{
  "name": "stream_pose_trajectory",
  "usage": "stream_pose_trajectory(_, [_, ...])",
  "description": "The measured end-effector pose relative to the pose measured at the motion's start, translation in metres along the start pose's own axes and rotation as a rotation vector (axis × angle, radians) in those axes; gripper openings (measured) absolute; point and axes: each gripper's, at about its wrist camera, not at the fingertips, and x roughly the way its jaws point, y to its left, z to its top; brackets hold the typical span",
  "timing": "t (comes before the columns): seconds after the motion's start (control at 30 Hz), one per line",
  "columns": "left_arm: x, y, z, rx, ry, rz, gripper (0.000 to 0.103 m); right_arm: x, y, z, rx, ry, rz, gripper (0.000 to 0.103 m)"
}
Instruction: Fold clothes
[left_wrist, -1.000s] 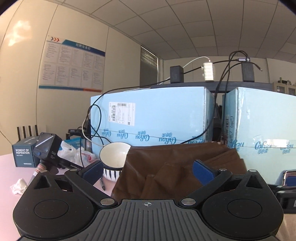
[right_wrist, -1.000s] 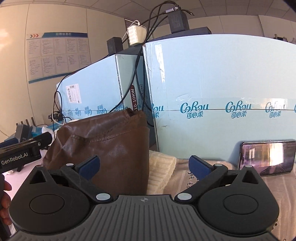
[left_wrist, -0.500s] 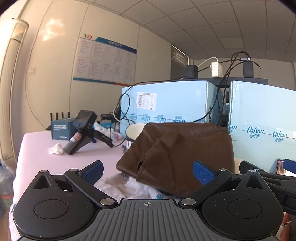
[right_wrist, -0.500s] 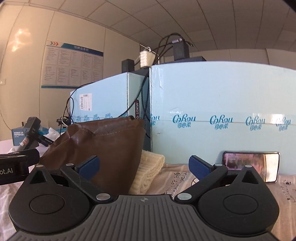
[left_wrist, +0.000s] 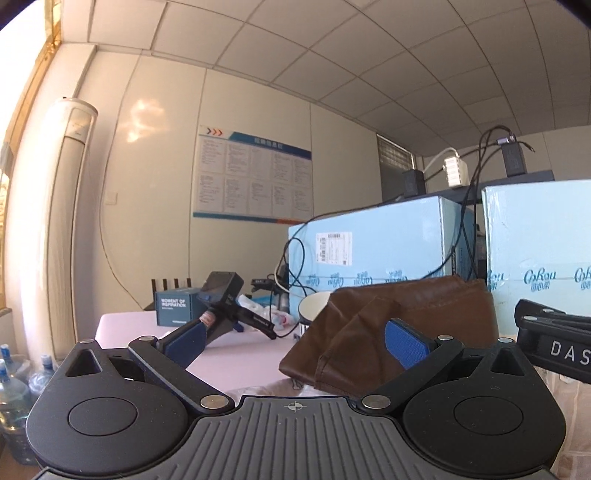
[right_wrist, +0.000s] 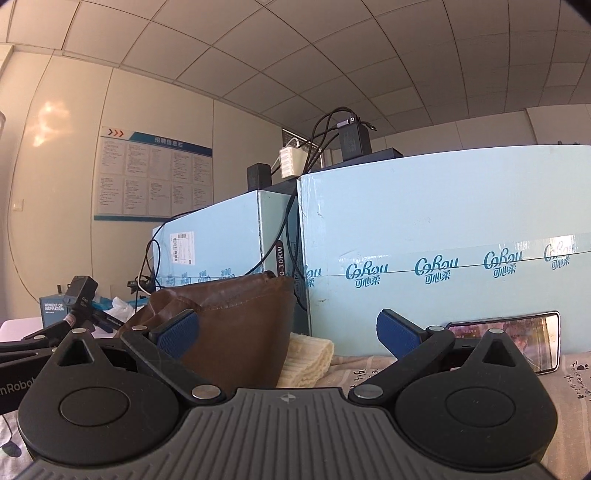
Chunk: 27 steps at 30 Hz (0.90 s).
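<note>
A brown leather-like garment (left_wrist: 413, 314) lies folded in a heap on the table, against light blue boxes; it also shows in the right wrist view (right_wrist: 240, 332). A cream knit garment (right_wrist: 306, 360) lies beside it on its right. My left gripper (left_wrist: 295, 338) is open and empty, held back from the brown garment, its right fingertip in front of the cloth. My right gripper (right_wrist: 288, 328) is open and empty, also short of the garment. The right gripper's body (left_wrist: 554, 347) shows at the right edge of the left wrist view.
Two light blue cardboard boxes (right_wrist: 443, 266) stand behind the clothes, with cables and chargers on top. A phone (right_wrist: 517, 339) leans on the right box. A white bowl (left_wrist: 314, 306), a black handheld device (left_wrist: 225, 295) and a small blue box (left_wrist: 175, 308) sit on the pink table (left_wrist: 236, 365).
Both grippers have pulled back from the brown garment and tilted up. The left wrist view has swung left, showing more wall and table. Both stay open.
</note>
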Motion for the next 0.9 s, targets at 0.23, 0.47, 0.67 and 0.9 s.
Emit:
stream_pose_trajectory(0.23, [0.0014, 0.001, 0.0005, -0.011, -0.002, 0.022, 0.103, -0.0013, 0.0013, -0.0002, -0.007, -0.012, 0.016, 0.103])
stream_pose_trajectory(0.47, [-0.0026, -0.0002, -0.0002, 0.001, -0.02, 0.033, 0.103, -0.0015, 0.0014, -0.0005, -0.006, -0.015, 0.028, 0.103])
stream_pose_trajectory(0.67, [-0.0058, 0.0006, 0.0007, -0.006, -0.051, 0.037, 0.103, -0.0015, 0.0008, -0.0005, -0.002, -0.013, 0.033, 0.103])
stream_pose_trajectory(0.9, [-0.0041, 0.0001, 0.0007, -0.002, -0.04, 0.016, 0.103, -0.0018, 0.0009, -0.0008, 0.003, -0.01, 0.033, 0.103])
